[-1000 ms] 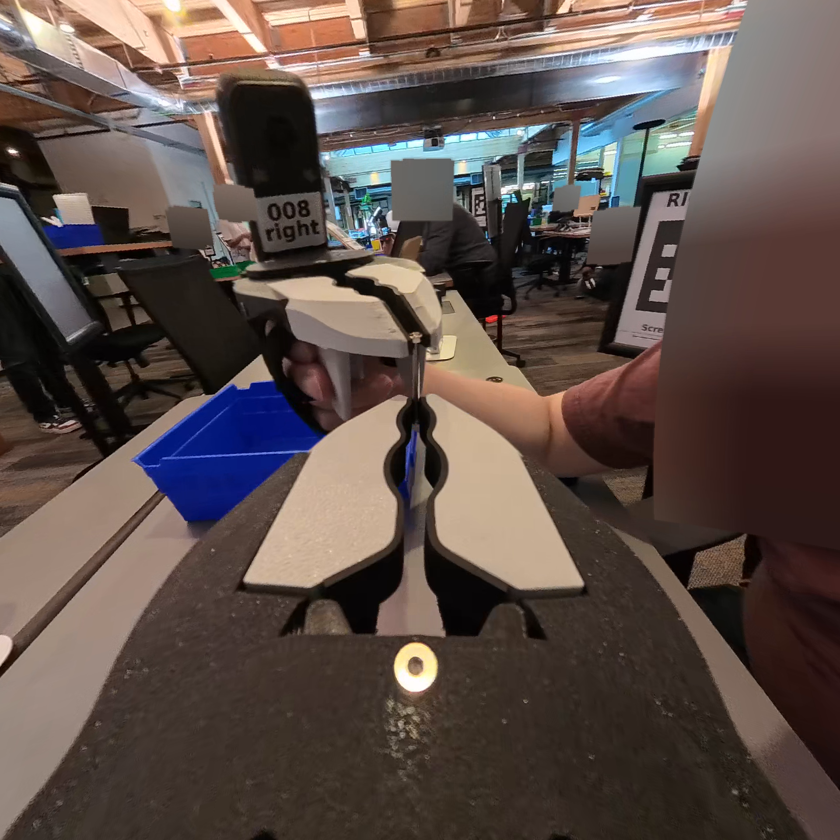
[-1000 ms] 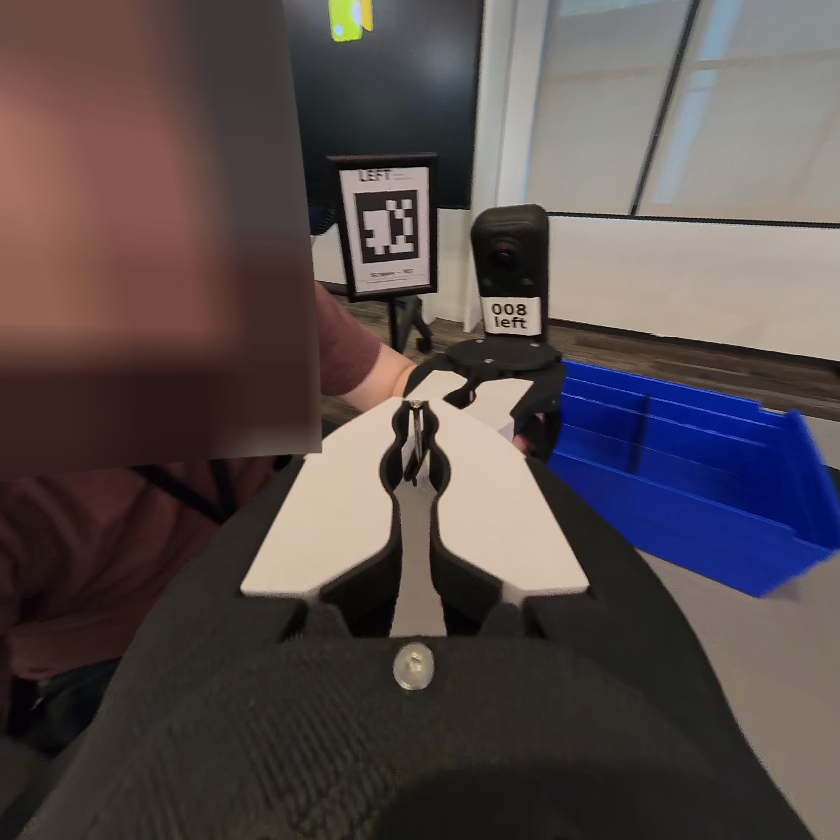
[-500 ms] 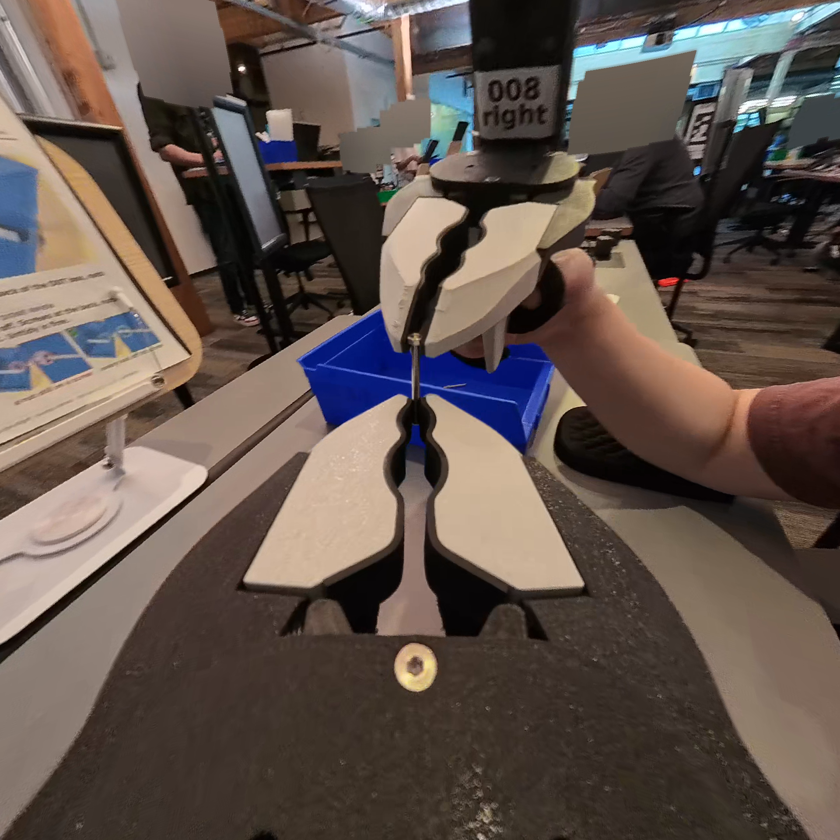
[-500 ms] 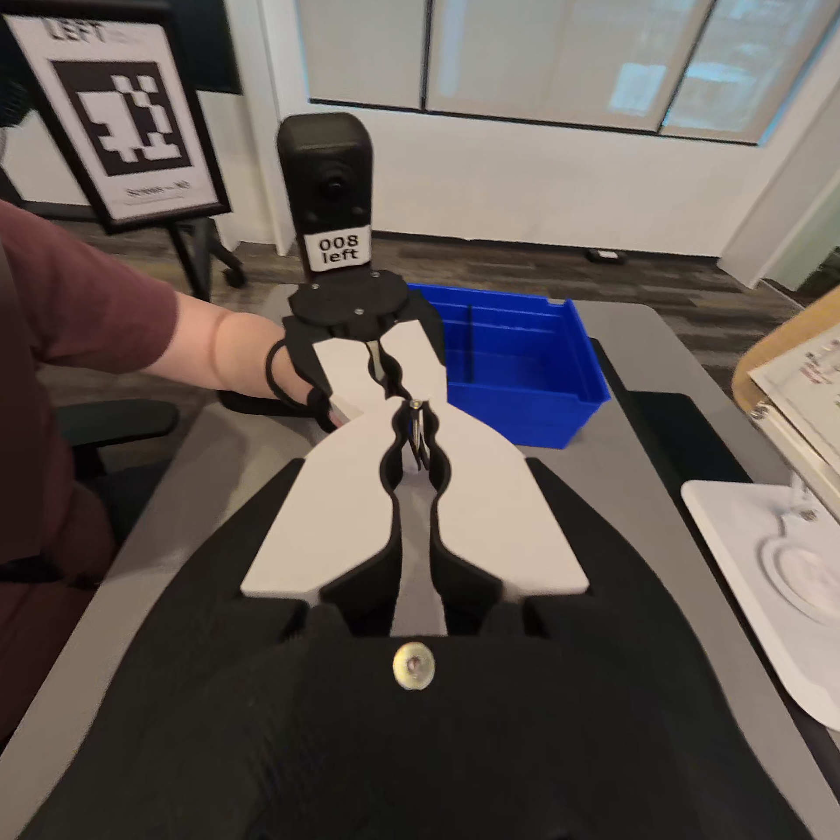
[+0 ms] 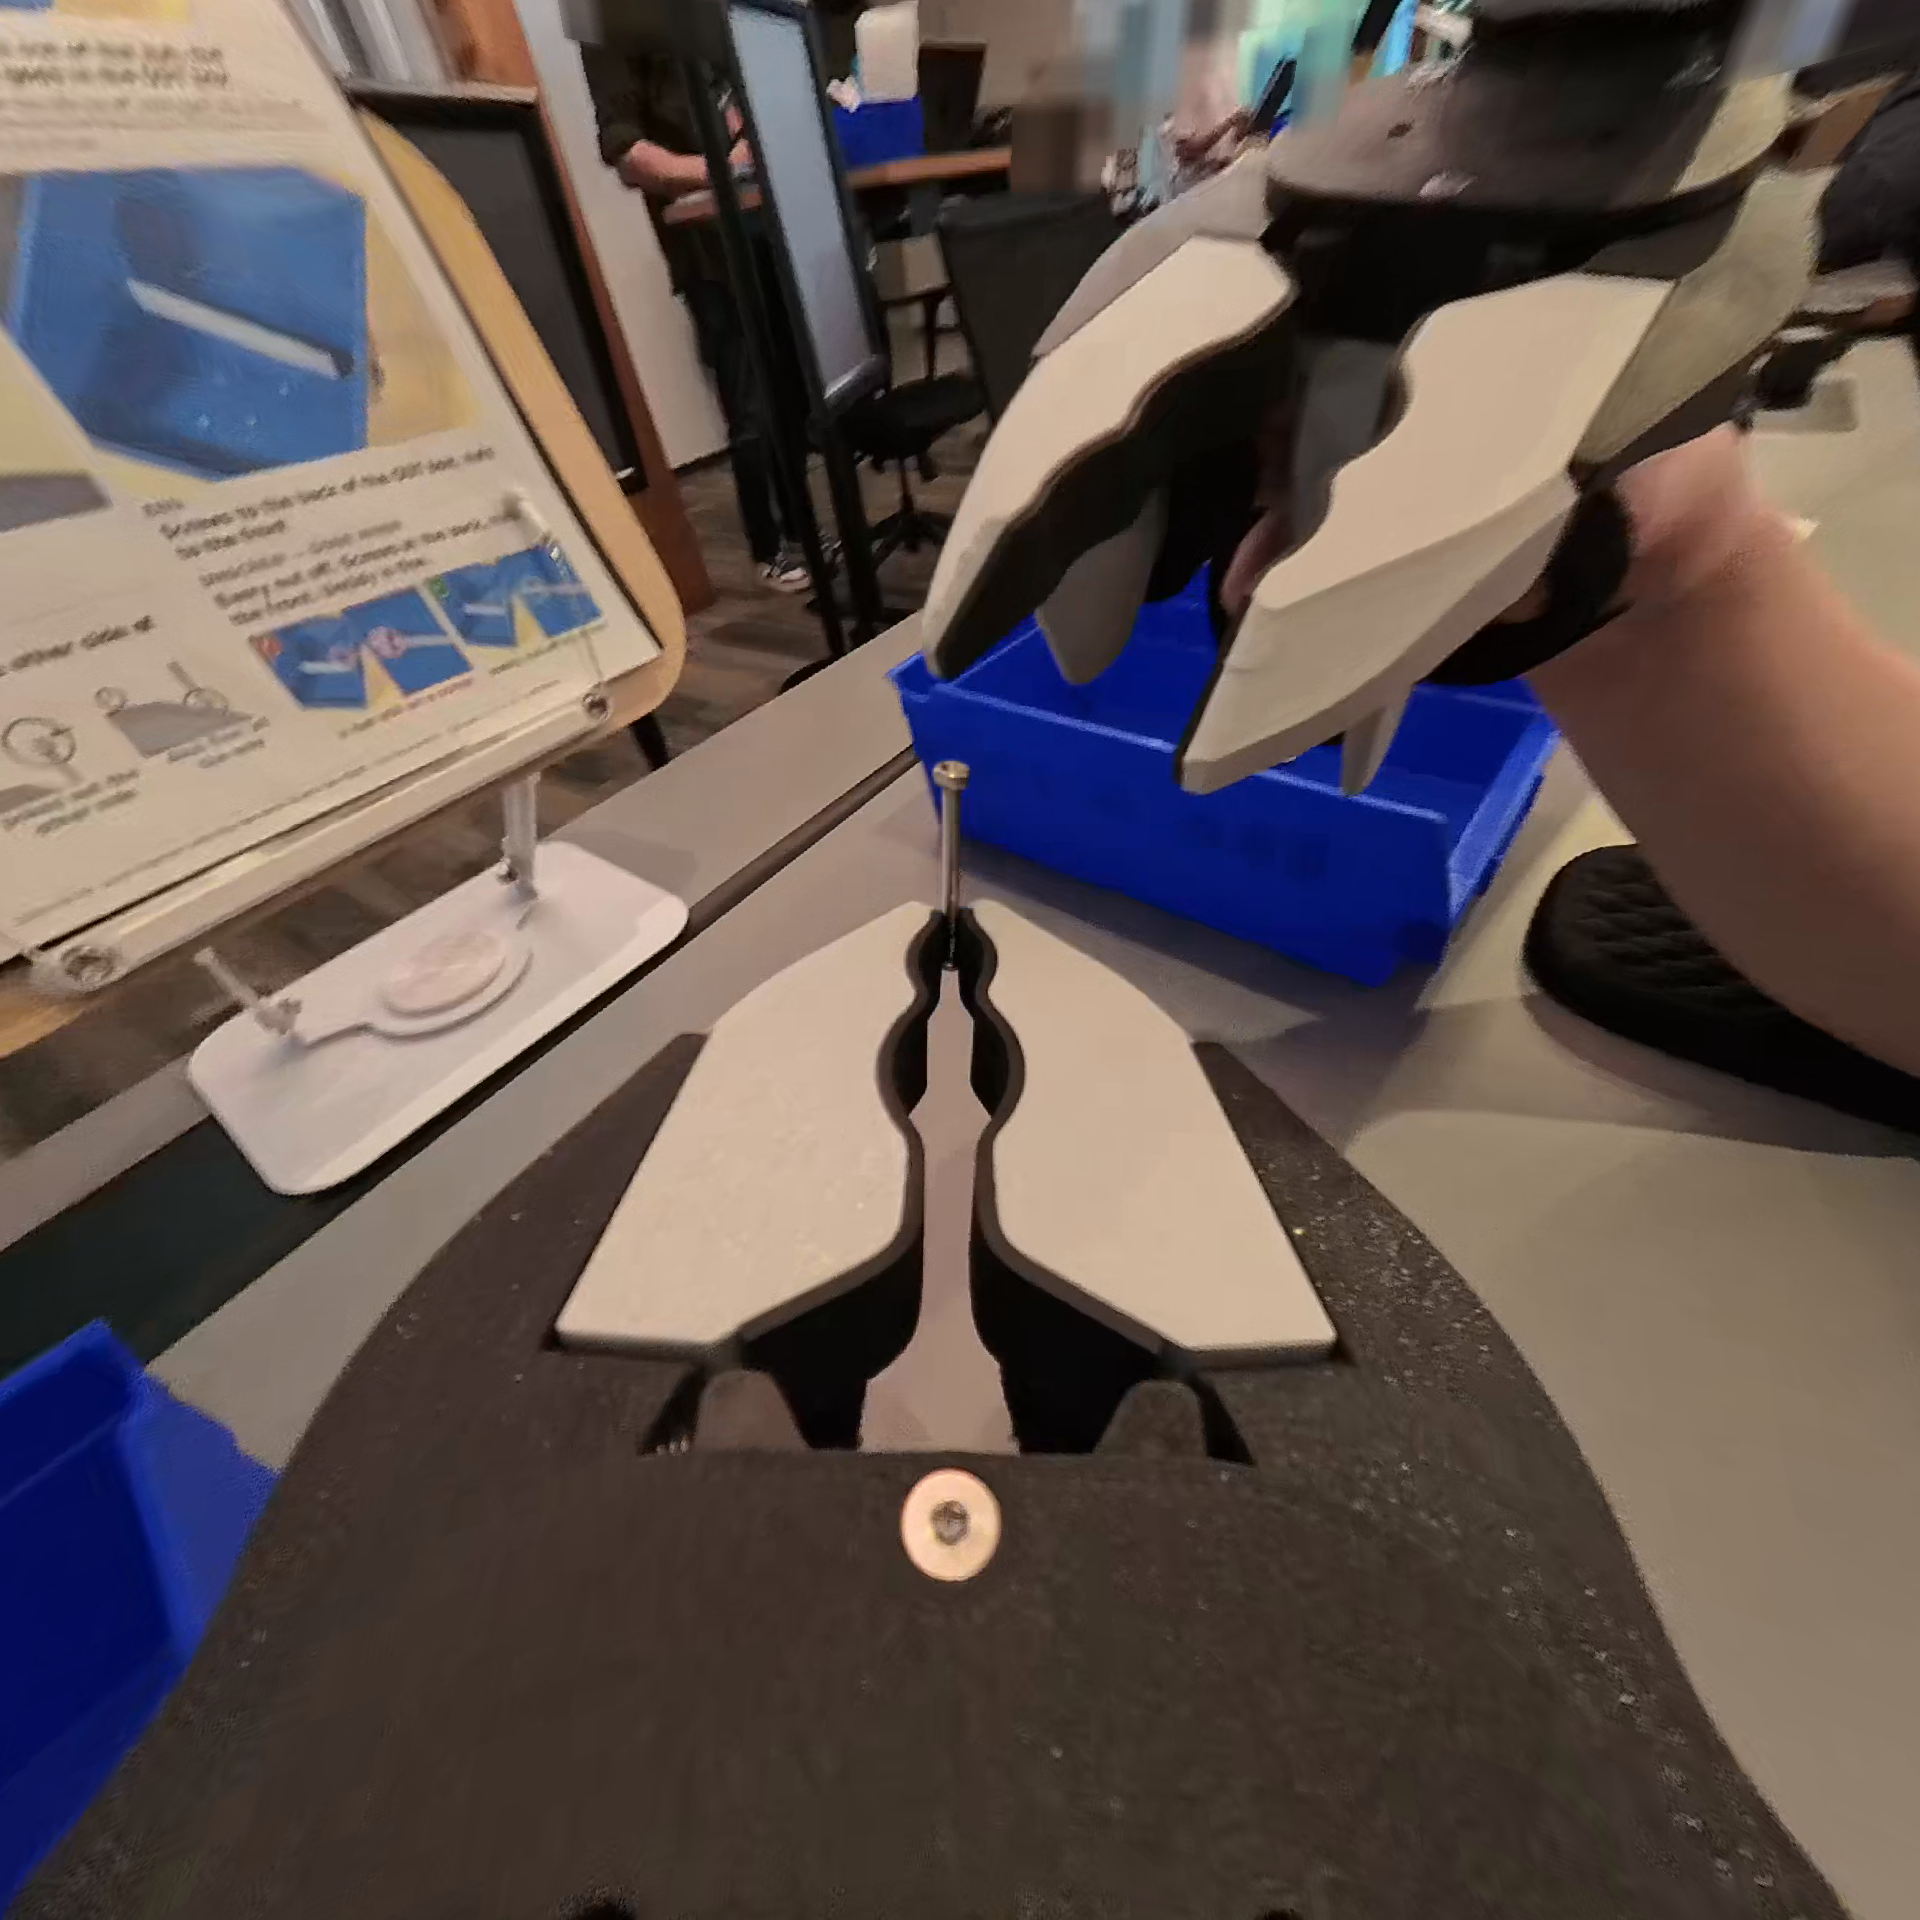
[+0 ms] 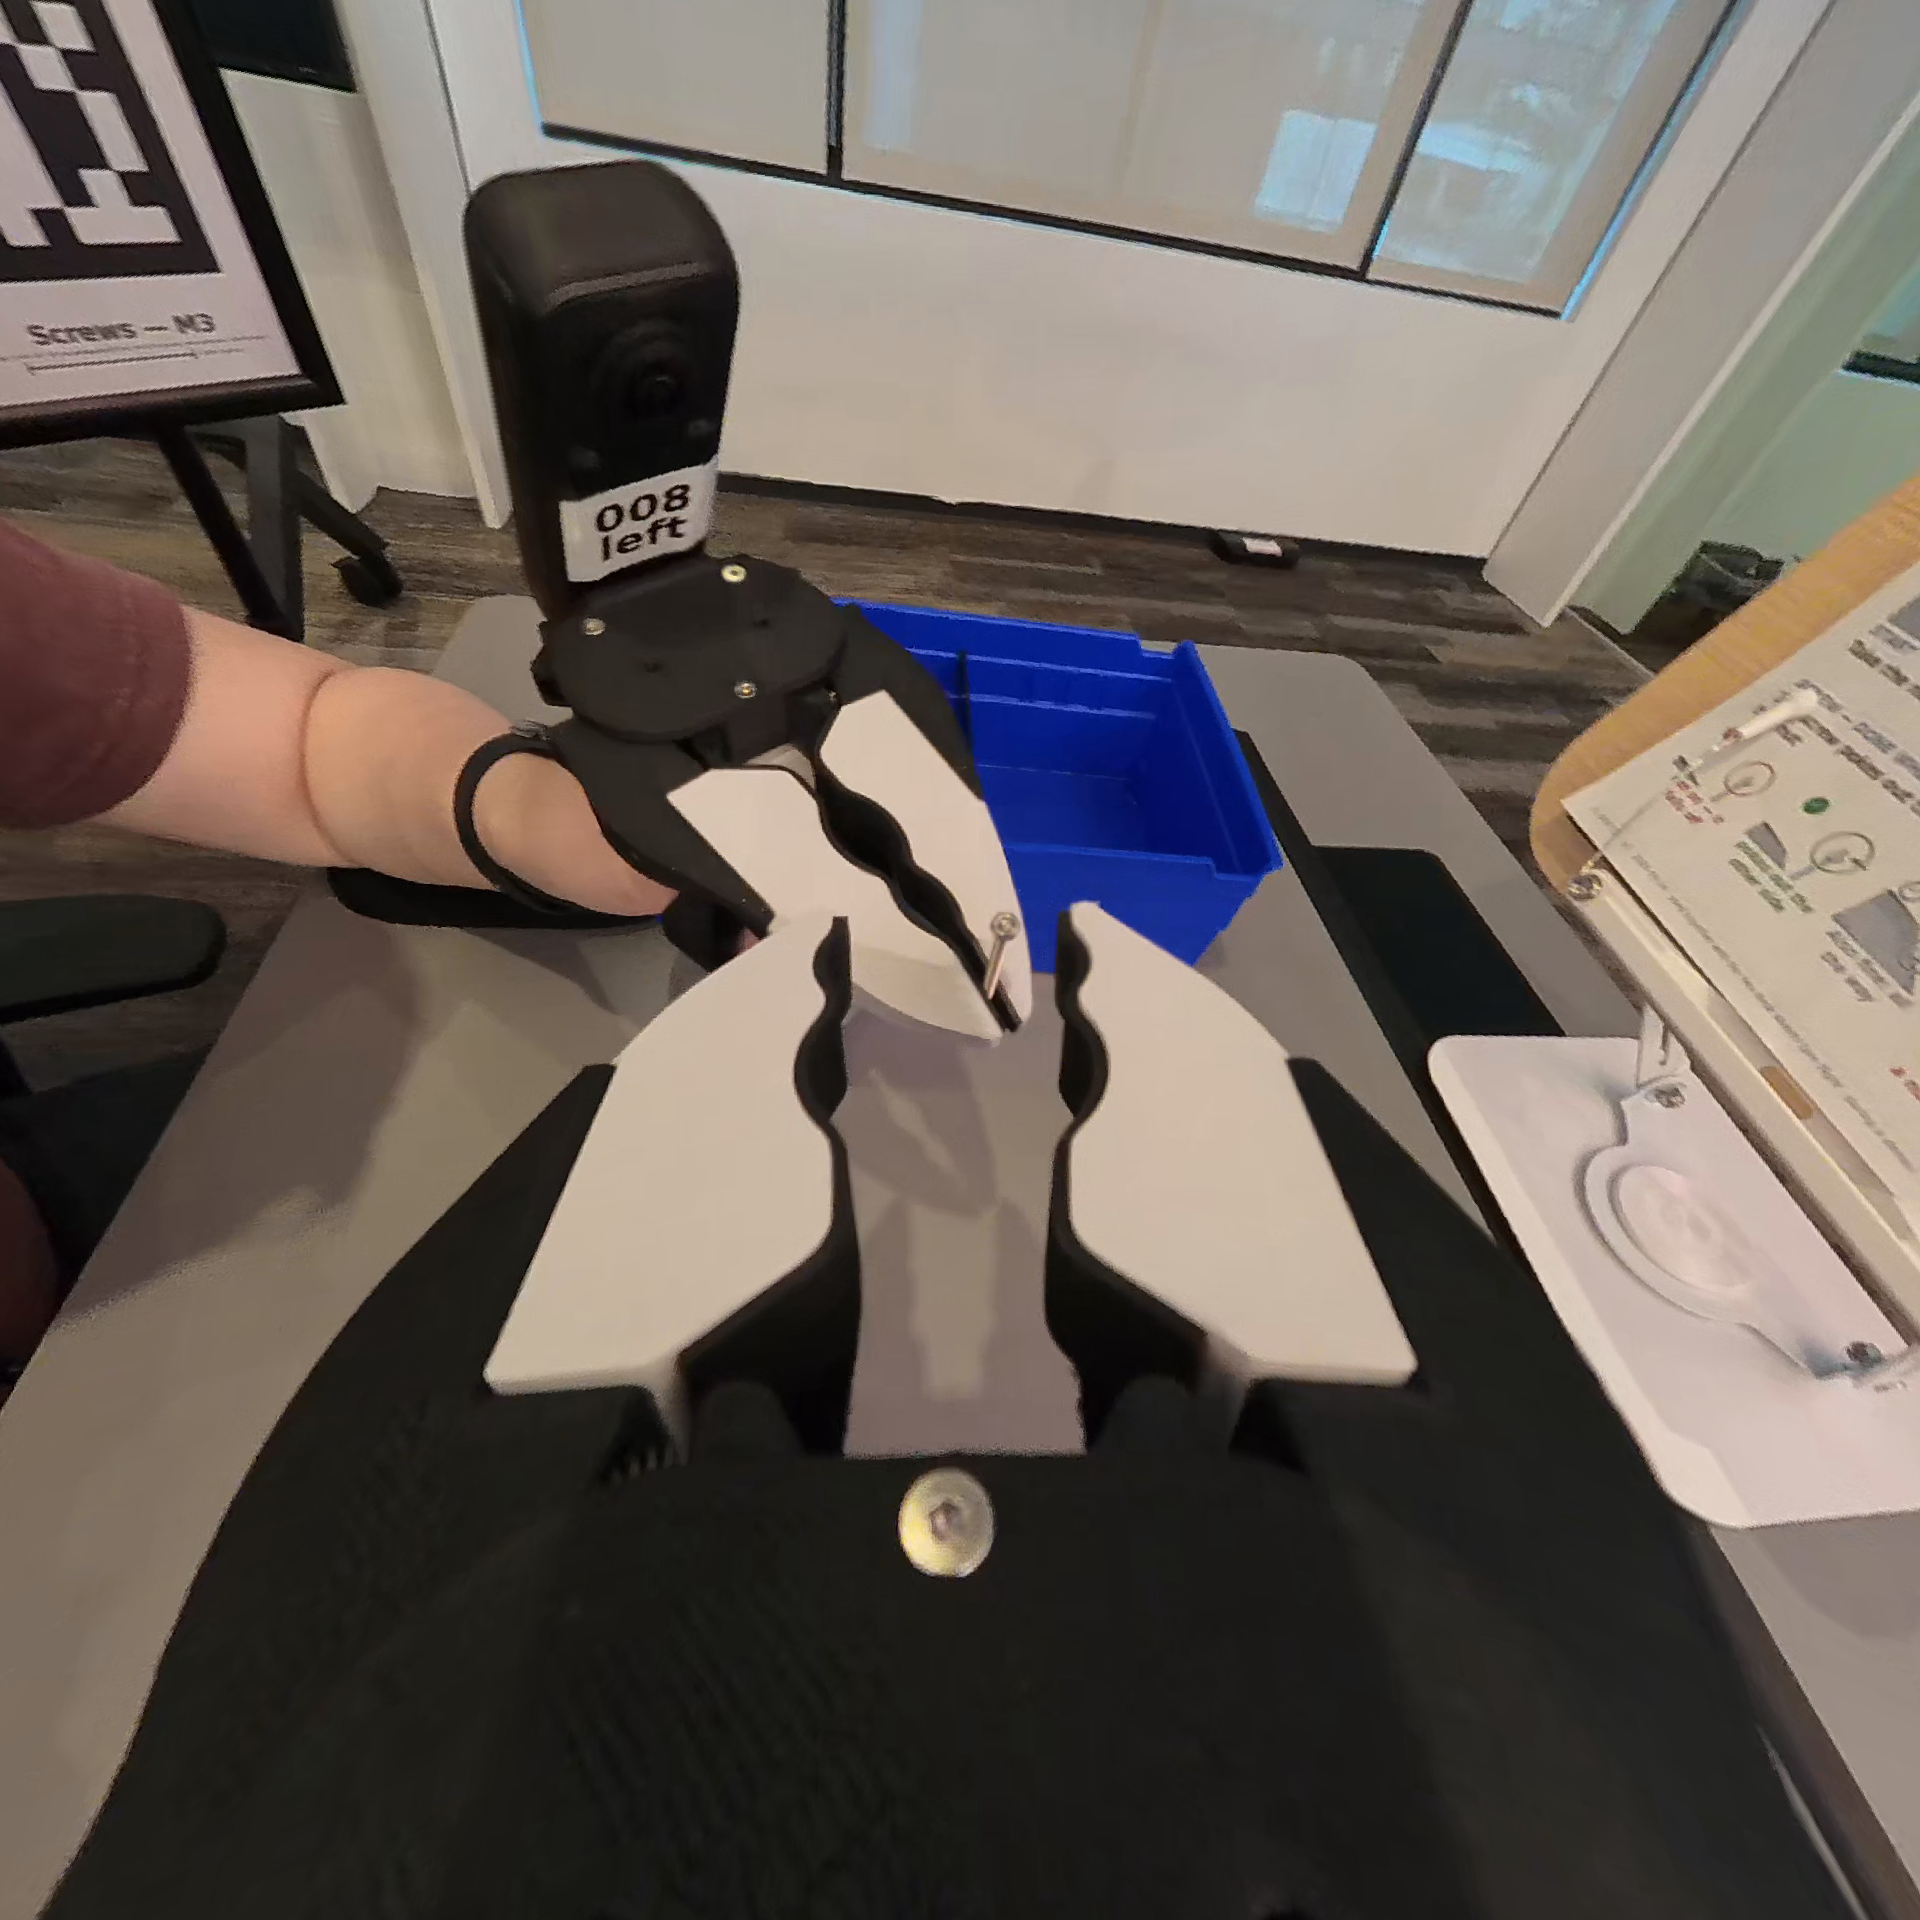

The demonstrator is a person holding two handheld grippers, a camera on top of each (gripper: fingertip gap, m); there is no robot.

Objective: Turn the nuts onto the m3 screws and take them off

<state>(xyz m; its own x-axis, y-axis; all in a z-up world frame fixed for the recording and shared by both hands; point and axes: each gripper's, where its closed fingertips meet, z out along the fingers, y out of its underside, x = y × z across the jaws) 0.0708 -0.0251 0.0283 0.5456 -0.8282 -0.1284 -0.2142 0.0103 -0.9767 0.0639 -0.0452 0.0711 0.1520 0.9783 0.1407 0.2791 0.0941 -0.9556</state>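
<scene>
My left gripper [image 5: 948,935], two flat white fingers on a black foam-covered body, is pinched nearly closed on the lower end of a thin silver M3 screw [image 5: 948,847], which stands upright above its tips in the middle of the left wrist view. My right gripper [image 6: 951,971] is spread wide and holds nothing; in the left wrist view it hangs at upper right, just apart from the screw head. I see no nut on the shaft or anywhere else.

I judge the grip slim: only the screw's end is caught, so a nudge from my right fingers could tilt it or drop it onto the grey table [image 5: 1558,1247], short of the blue plastic bin [image 5: 1226,842].

There is writing on the white sticker on the left gripper's camera, the framed checkered marker sign at upper left of the right wrist view, and the instruction sheet on its tilted stand [image 5: 312,520]; I leave the words unread.
</scene>
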